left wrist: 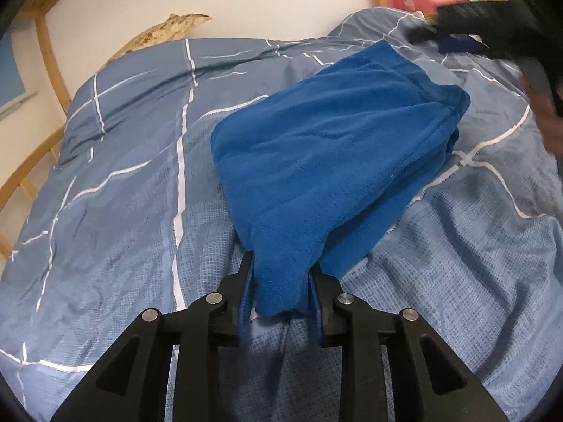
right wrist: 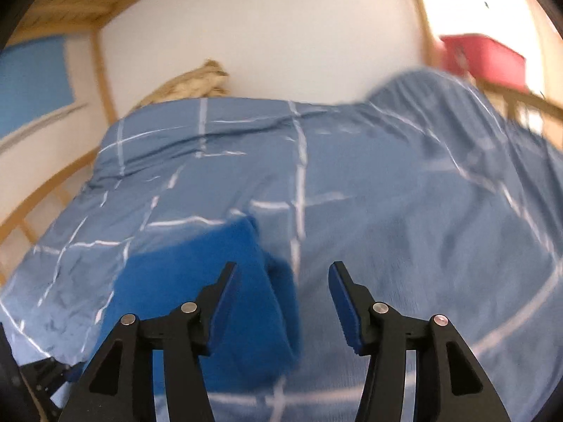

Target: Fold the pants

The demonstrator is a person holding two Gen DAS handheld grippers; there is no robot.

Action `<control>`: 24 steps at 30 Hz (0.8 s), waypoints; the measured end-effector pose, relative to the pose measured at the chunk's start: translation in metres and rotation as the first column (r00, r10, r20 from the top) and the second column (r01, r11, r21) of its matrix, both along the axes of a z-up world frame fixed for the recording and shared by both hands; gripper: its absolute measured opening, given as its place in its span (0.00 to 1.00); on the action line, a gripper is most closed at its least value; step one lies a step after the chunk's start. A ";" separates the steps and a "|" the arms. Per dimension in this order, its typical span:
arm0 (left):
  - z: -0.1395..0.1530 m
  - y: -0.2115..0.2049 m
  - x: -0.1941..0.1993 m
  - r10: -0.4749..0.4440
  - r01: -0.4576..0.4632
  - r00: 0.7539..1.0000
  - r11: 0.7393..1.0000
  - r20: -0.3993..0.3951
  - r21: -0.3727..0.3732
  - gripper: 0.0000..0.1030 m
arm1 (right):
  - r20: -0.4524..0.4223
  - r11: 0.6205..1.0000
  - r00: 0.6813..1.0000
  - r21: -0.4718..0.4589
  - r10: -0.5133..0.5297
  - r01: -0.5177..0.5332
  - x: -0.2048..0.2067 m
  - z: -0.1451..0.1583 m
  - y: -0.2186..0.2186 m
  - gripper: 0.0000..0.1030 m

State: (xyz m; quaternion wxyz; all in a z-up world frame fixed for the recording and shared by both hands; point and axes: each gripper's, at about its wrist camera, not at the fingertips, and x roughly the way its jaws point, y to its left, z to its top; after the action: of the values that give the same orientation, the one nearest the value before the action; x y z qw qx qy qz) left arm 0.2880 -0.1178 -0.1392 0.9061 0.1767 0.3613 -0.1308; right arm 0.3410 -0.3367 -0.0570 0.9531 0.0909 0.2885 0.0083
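One pair of blue fleece pants point(left wrist: 334, 133) lies folded mid-frame on the bed point(left wrist: 105, 176): soft, light, floppy, best pinched at a corner. The left gripper point(left wrist: 281, 281) clamps its lower corner; the right gripper point(right wrist: 283, 281) gapes empty.
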 end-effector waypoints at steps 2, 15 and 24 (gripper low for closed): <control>0.000 0.001 0.001 0.003 -0.003 1.000 1.000 -0.005 -0.010 0.26 | -0.004 0.998 0.998 -0.009 0.057 -0.057 0.020 0.008 0.009 0.51; -0.006 -0.001 0.005 -0.006 0.005 0.999 1.000 -0.037 -0.010 0.24 | -0.125 0.997 0.991 -0.067 0.040 -0.048 0.071 -0.023 0.026 0.35; 0.002 0.011 0.008 0.068 -0.068 0.996 0.998 -0.053 0.015 0.68 | -0.122 0.994 0.991 -0.096 -0.055 0.044 0.056 -0.015 0.016 0.74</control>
State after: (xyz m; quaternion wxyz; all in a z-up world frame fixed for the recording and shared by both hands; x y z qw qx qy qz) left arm 0.2957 -0.1063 -0.1373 0.8989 0.1665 0.3921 -0.1022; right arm 0.3973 -0.3209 -0.0724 0.9365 0.0540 0.3449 -0.0344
